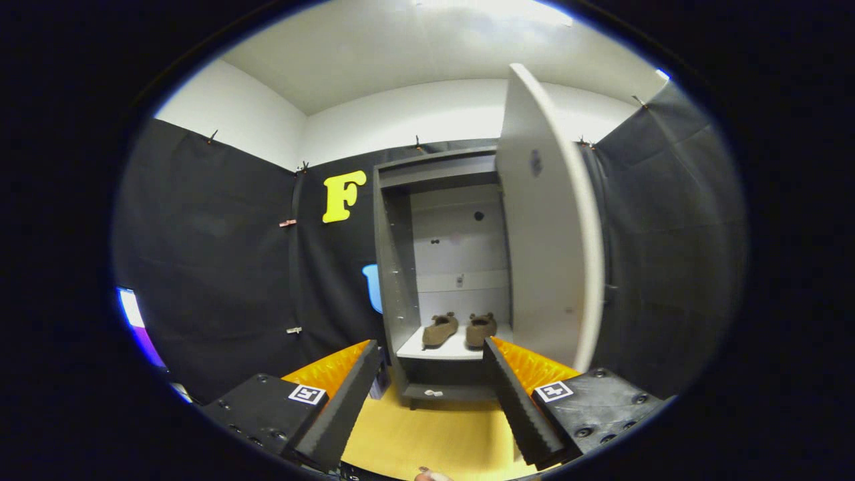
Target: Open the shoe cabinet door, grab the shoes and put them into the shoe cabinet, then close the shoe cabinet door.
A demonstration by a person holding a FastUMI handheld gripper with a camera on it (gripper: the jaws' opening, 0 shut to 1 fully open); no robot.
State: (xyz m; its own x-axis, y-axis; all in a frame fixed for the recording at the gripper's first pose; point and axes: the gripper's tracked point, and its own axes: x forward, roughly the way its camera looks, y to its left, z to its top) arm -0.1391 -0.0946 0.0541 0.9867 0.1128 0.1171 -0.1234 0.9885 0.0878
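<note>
Shoes (459, 329) sit inside open cabinet (394, 267), beyond wide-spread, empty gripper (427, 354).

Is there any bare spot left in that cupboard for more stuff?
The shoes crowd the white shelf, side by side; only its front strip is bare. Above them the cabinet is open space beside the swung-out door. The open gripper holds nothing, short of the shelf.

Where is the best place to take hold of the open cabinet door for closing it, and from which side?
Probably the door's free front edge, approached from the front: it stands wide open, edge toward the open, empty gripper. The shoes already rest on the shelf.
</note>
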